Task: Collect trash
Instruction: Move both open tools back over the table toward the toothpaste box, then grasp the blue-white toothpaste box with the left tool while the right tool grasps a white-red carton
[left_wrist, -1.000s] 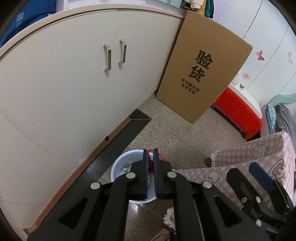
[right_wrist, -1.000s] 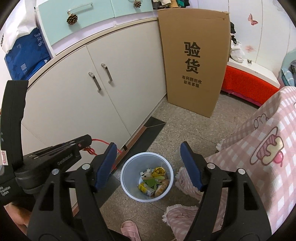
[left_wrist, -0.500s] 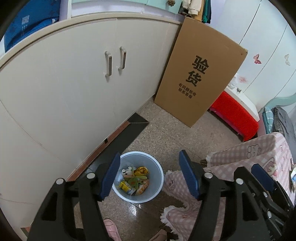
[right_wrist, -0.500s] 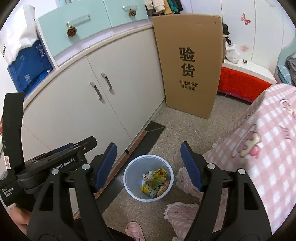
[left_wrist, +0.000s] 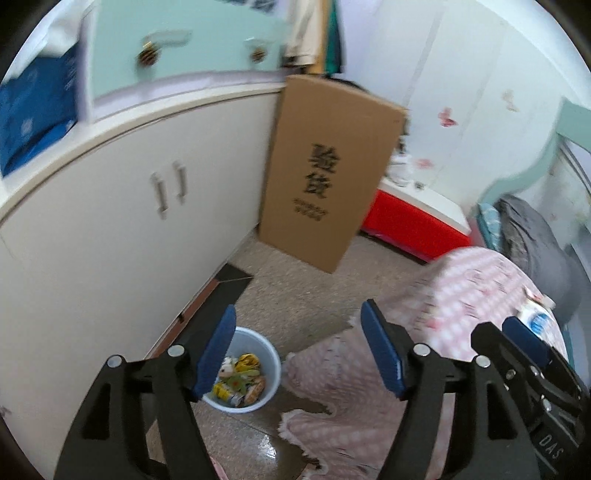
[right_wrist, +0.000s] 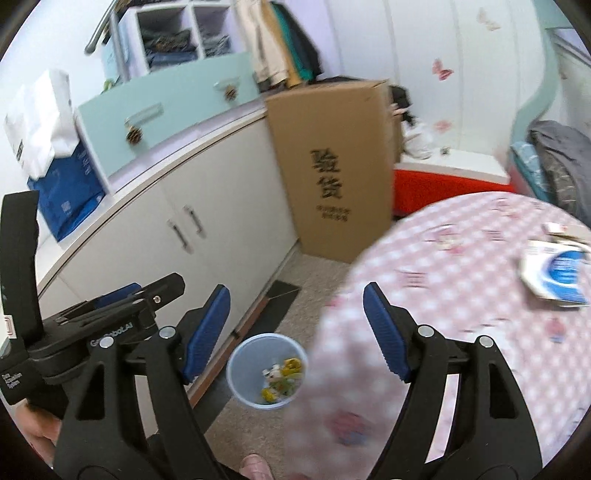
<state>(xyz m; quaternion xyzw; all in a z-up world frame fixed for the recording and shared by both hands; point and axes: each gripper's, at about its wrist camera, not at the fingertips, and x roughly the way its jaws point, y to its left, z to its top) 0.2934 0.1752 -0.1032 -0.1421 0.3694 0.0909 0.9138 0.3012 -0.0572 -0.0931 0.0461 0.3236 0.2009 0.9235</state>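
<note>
Left hand-held gripper (left_wrist: 297, 349): blue pads wide apart, jaws opening, nothing between them. Right hand-held gripper (right_wrist: 295, 326): pads wide, jaws opening, empty. Pale blue round plastic bin (left_wrist: 267, 354) on speckled floor (left_wrist: 303, 295) beside white cabinet (left_wrist: 122, 221), just left of pink checked cloth-covered surface (right_wrist: 461, 266); bin holds yellow and green wrappers (left_wrist: 238, 382). Blue-and-white flattened packet (right_wrist: 557, 273) lies on surface, well apart from bin. Tall brown cardboard box (left_wrist: 328, 177) leans against cabinet.

A tall cardboard box (left_wrist: 328, 177) leans against white cabinets (left_wrist: 140, 206), near a red bench (left_wrist: 413, 221).
</note>
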